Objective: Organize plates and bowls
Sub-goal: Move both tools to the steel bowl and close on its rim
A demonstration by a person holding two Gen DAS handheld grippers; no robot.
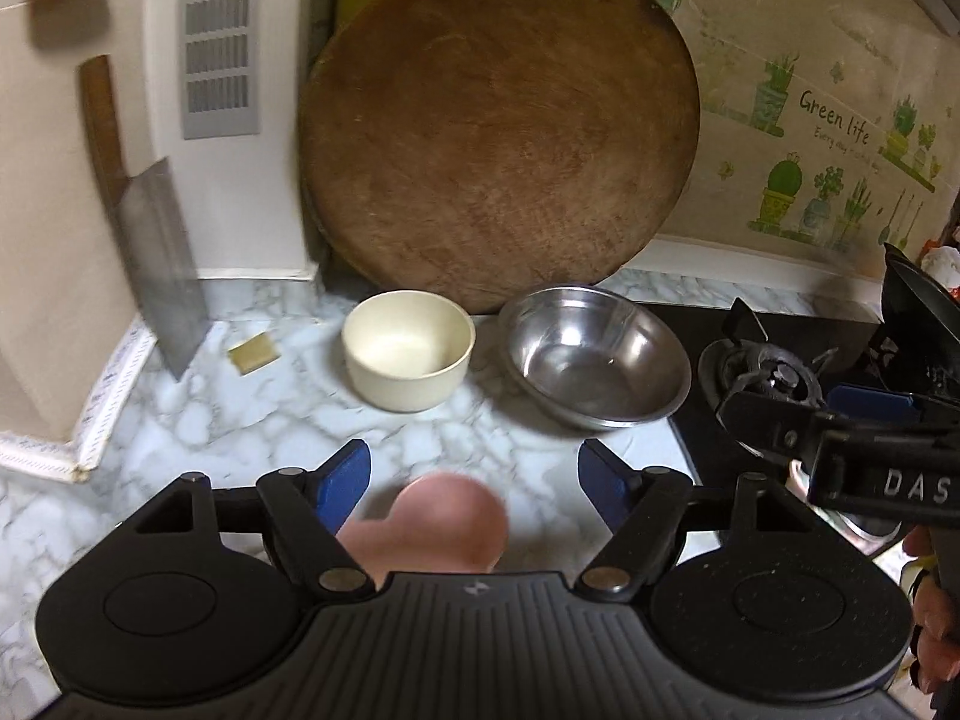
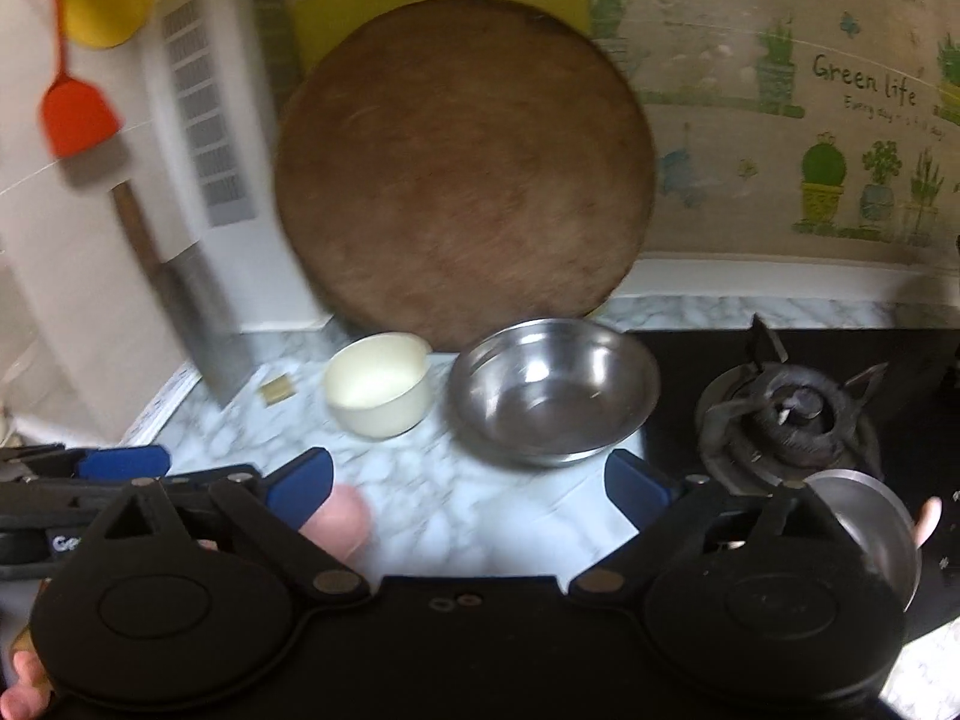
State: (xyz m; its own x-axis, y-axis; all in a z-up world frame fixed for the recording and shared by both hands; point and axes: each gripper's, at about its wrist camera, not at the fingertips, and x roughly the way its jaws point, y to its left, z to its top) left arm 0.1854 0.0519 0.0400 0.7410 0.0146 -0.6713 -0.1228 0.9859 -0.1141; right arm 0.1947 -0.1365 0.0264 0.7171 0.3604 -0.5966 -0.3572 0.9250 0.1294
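Observation:
A cream bowl (image 1: 408, 354) (image 2: 378, 384) and a wider steel bowl (image 1: 594, 354) (image 2: 552, 390) stand side by side, upright and empty, on the marble counter (image 1: 240, 432) in front of a round board. My left gripper (image 1: 474, 483) is short of them and open. A blurred pink rounded thing (image 1: 444, 522) (image 2: 339, 522) lies low between its fingers, and the pads do not press on it. I cannot tell what it is. My right gripper (image 2: 468, 486) is wide open with nothing between its fingers, in front of the steel bowl. It shows from the side at the right (image 1: 780, 414).
A round wooden chopping board (image 1: 498, 138) leans on the back wall with a yellow board behind it. A cleaver (image 1: 159, 258) is at the left wall. A gas burner (image 2: 792, 414) and a black pan (image 1: 918, 312) are to the right. A small steel dish (image 2: 864, 528) sits near the stove.

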